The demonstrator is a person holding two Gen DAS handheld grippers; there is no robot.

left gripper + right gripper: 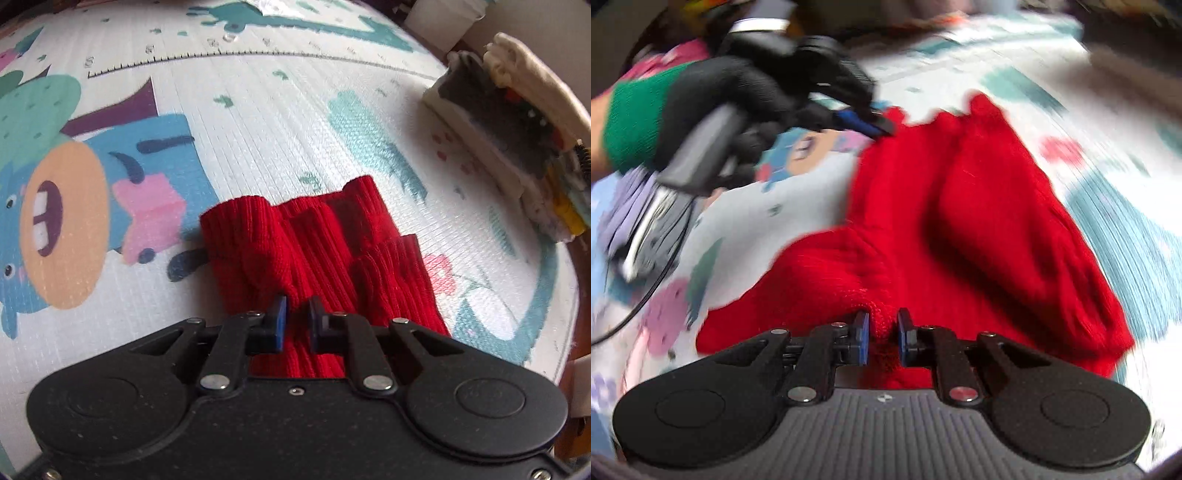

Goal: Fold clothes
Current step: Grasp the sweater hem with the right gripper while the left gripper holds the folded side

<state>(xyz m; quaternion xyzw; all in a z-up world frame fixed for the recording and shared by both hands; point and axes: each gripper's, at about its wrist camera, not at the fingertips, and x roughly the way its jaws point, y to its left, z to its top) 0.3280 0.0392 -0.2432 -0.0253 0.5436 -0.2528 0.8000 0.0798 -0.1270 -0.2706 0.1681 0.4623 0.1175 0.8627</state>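
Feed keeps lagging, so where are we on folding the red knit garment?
Done: folded clothes stack beside the play mat. In hand: both grippers, left and right, have jaws shut on the bunched red ribbed knit garment. Left: flatten and fold it.

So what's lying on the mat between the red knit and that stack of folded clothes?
Nothing: in the left wrist view only bare play mat separates the red knit from the stack of folded clothes.
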